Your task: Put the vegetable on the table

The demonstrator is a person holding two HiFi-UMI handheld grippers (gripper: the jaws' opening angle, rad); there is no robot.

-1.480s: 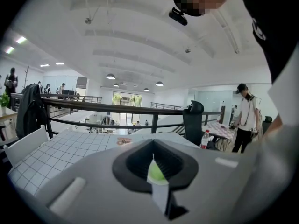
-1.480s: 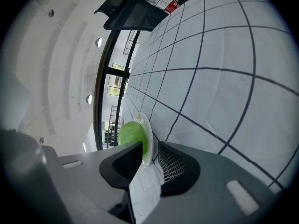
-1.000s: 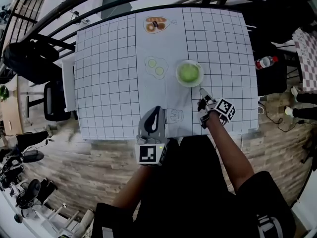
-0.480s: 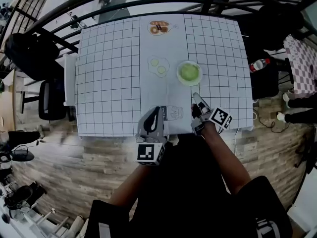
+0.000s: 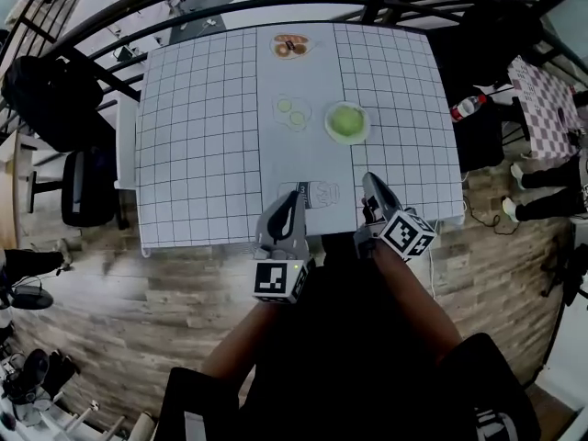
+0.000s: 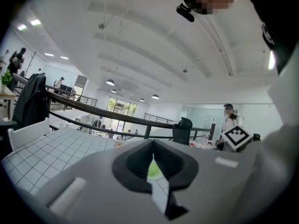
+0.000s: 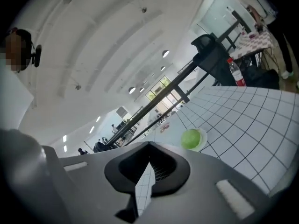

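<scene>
- The right gripper [image 5: 370, 184] has pulled back from the white bowl [image 5: 329, 129]. One second ago its tips were just beside the bowl, and now it hangs over the near edge of the table [image 5: 202, 136], well apart from it.
- Its jaws are pressed together with nothing between them. In the right gripper view only the grid cloth shows through the thin slit.
- The left gripper [image 5: 290, 206] has kept its place at the near edge, beside the right one. Its jaws are also closed and empty, and only a sliver of cloth and green shows between them.
- The round green vegetable [image 5: 346, 120] lies in the bowl, in the middle of the table and to the right of the printed eggs [image 5: 292, 112]. It has not moved in this second. The right gripper view shows it sitting low inside the rim [image 7: 203, 135].
- I judge that the vegetable is already set down, since neither tool holds anything and the right one is retreating. The task looks finished or almost finished.
- If the vegetable must lie on the cloth itself, one more pick is needed. From these views I cannot decide that.
</scene>
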